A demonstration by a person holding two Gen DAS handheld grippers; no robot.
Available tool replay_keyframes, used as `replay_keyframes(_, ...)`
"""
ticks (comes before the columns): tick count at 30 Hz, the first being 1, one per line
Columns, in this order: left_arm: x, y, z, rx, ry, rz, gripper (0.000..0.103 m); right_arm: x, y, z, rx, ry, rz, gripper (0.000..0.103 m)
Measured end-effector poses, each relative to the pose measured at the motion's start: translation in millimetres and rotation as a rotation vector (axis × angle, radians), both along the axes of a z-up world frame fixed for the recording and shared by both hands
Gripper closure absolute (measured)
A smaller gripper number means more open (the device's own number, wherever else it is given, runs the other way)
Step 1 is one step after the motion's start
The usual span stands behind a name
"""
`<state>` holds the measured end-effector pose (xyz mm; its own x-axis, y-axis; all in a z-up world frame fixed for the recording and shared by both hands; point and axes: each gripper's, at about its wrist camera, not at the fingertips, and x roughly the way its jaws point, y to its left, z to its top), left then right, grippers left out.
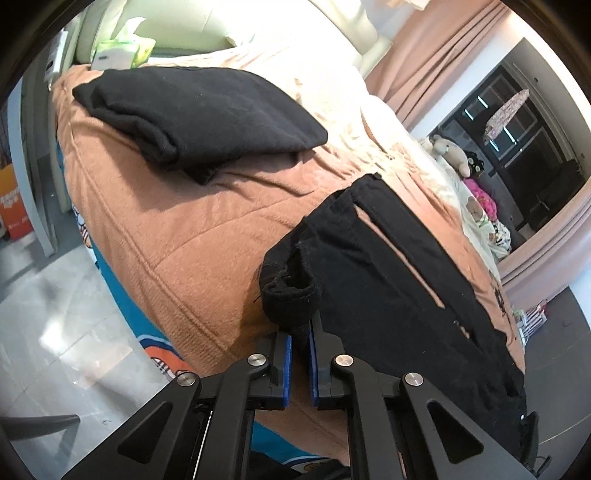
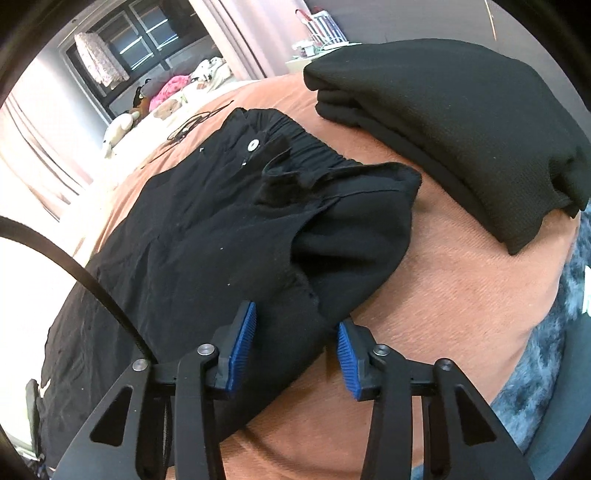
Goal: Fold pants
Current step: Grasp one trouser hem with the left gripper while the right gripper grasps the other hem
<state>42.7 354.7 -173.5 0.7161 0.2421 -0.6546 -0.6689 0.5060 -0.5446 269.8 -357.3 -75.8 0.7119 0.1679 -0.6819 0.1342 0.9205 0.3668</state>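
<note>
The black pants (image 2: 207, 236) lie spread on the orange-brown blanket (image 1: 177, 236) that covers the bed, near the bed's side edge. The fabric is dark and matte with specks of lint; the elastic waistband is gathered, a silver button (image 2: 252, 144) sits at the fly, and one hem is folded over onto the waist area. In the left wrist view the two legs (image 1: 388, 266) run side by side with a thin strip of blanket between them, their long axis stretching along the bed's side edge. The left gripper (image 1: 301, 345) has its blue-padded fingers pressed together, pinching a rolled cuff of the pants (image 1: 290, 299). The right gripper (image 2: 295, 343) has its fingers spread, with an edge of the pants between them; the pads do not press on the cloth. A folded black garment (image 1: 192, 114) rests on the blanket apart from the pants, nearer the headboard (image 1: 221, 22).
</note>
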Motion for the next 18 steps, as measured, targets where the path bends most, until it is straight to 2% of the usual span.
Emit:
replay_keyframes(3, 3, -2, 7, 0.013, 0.007, 0.013, 0.096, 14, -3, -2, 0.008, 0.018, 0.002, 0.063)
replay_keyframes(7, 9, -4, 21, 0.032, 0.005, 0.022, 0.098, 24, -18, 2, 0.093, 0.006, -0.016, 0.063)
replay_keyframes(9, 11, -5, 34, 0.061, -0.01, 0.025, 0.098, 22, -25, 4, 0.126, -0.006, -0.019, 0.066)
replay_keyframes(10, 12, -6, 41, 0.074, -0.018, 0.025, 0.098, 20, -30, 7, 0.149, -0.023, -0.013, 0.07)
replay_keyframes(14, 18, -6, 55, 0.102, -0.027, 0.016, 0.099, 10, -44, 13, 0.188, -0.056, -0.03, 0.071)
replay_keyframes(18, 19, -4, 59, 0.104, -0.029, 0.018, 0.099, 1, -58, 1, 0.214, -0.037, -0.063, 0.07)
